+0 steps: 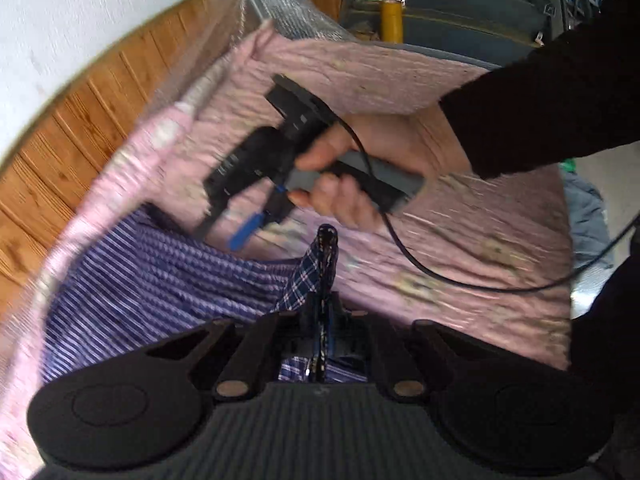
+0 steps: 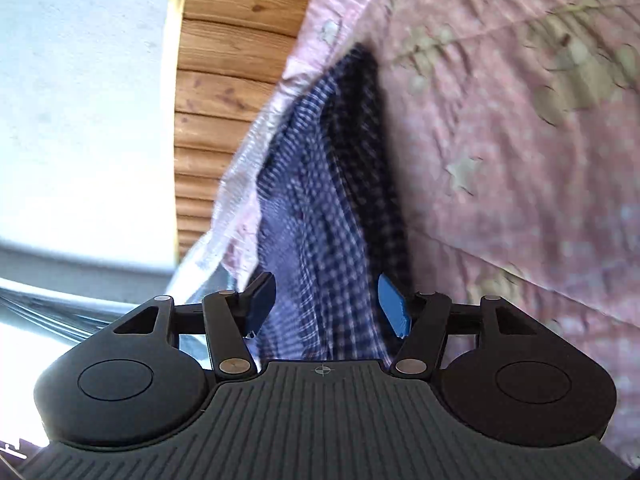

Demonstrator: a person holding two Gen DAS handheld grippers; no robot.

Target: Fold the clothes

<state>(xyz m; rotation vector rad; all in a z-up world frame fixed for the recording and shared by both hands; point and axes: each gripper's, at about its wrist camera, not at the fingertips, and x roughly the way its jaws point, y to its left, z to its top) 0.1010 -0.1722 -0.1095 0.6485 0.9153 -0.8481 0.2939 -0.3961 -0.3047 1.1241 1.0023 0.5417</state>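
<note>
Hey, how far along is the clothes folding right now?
Early, apparently. No finished fold shows: the plaid shirt lies spread loosely on the pink bedspread. In hand: the left claw is shut on a raised shirt edge. The right claw is open, its blue pads either side of the fabric. Still left: closing it and making the folds.
</note>
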